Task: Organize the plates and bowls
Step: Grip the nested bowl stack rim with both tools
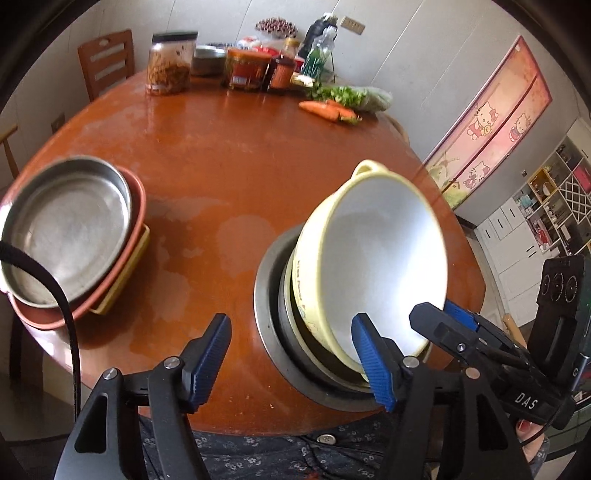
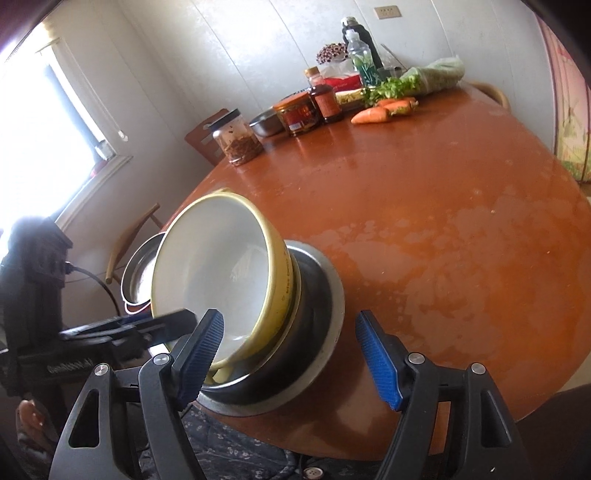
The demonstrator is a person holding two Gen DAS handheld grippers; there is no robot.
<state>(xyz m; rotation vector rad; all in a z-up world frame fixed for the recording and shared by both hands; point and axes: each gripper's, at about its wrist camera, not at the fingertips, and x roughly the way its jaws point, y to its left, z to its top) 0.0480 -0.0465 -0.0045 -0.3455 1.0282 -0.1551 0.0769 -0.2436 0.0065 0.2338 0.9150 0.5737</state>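
My left gripper (image 1: 295, 360) open, my right gripper (image 2: 303, 360) open, nothing clamped, yellow bowl (image 1: 373, 266) tilted steeply, mouth facing me, resting in steel bowls (image 1: 273, 332) at near desk (image 1: 229, 155) edge, plates (image 1: 70, 236) stacked left.

From my remote seat I see a round, reddish-brown table (image 1: 229, 155) whose glossy top is worn pale in patches. Behind it stands a white panelled wall (image 2: 266, 40) carrying a socket plate (image 2: 387, 12) high up. A wooden chair (image 1: 107, 61) with a slatted back is pushed in at the far side, near the wall. In the right wrist view a bright window (image 2: 40, 133) on the left pours in strong daylight, washing out that corner. In the left wrist view a pink cartoon-cat panel (image 1: 495, 122) leans along the right side, and beyond it white cabinets and open shelving (image 1: 546, 206) hold small items too blurred to identify.
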